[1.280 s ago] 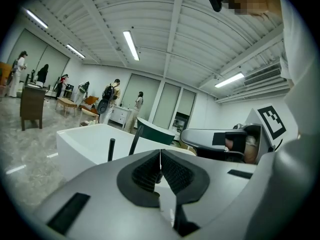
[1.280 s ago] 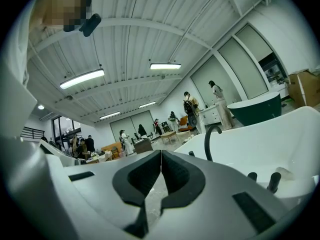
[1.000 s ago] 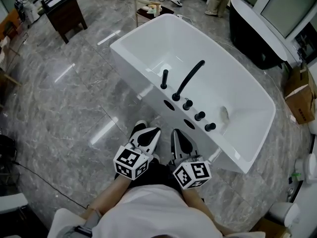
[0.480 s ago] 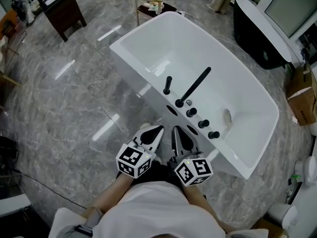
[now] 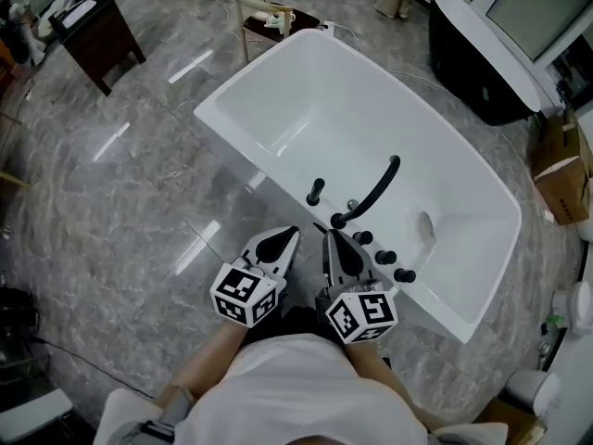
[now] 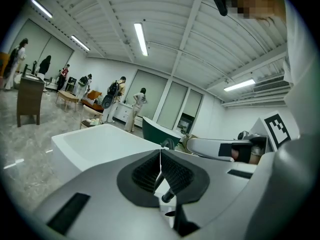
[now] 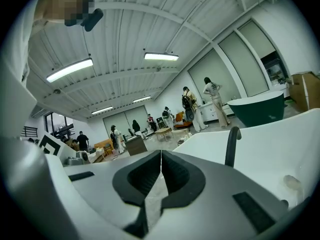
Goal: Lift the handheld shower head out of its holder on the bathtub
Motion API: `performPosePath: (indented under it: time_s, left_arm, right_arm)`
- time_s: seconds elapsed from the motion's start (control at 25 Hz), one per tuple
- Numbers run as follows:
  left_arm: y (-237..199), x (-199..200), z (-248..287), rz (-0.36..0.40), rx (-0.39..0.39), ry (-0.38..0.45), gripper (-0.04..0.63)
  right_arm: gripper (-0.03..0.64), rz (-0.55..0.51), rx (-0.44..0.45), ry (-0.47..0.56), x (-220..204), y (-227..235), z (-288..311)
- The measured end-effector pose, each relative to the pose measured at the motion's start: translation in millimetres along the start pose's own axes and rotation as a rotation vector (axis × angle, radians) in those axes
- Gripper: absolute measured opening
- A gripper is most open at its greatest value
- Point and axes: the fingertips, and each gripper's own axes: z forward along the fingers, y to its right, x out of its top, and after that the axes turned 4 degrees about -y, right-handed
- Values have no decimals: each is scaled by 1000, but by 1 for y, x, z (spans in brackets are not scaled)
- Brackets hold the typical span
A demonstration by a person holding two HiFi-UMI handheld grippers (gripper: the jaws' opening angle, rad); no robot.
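Observation:
The white bathtub (image 5: 278,82) stands on a grey marble floor. On its near rim the black handheld shower head (image 5: 316,191) stands upright in its holder, left of the black curved spout (image 5: 371,193) and three black knobs (image 5: 385,258). My left gripper (image 5: 283,236) is shut and empty, just short of the rim and slightly left of the shower head. My right gripper (image 5: 332,239) is shut and empty too, close to the spout's base. In the left gripper view (image 6: 160,151) a black rod (image 6: 168,195) shows below the shut jaws. The right gripper view (image 7: 161,154) shows the spout (image 7: 231,146) to the right.
A dark bathtub (image 5: 477,54) and a cardboard box (image 5: 561,170) are at the right. A dark wooden cabinet (image 5: 93,31) stands at the far left, a small chair (image 5: 269,17) beyond the tub. Several people stand far off in the room.
Both grippers have come forward together toward the tub's rim. The shower head and spout now lie just ahead of the fingertips. Both jaws stayed shut.

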Motion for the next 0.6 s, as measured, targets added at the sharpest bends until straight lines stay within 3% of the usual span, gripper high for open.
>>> performPosePath:
  time_s: [0.28,0.6]
  left_arm:
    - [-37,31,35,-12,-77,-12,12]
    - [-66,32,66,1,-177,-72,12]
  right_arm:
    - [18,-23,-126,31,22,21,41]
    - [20,20,-218,45,17,35,78]
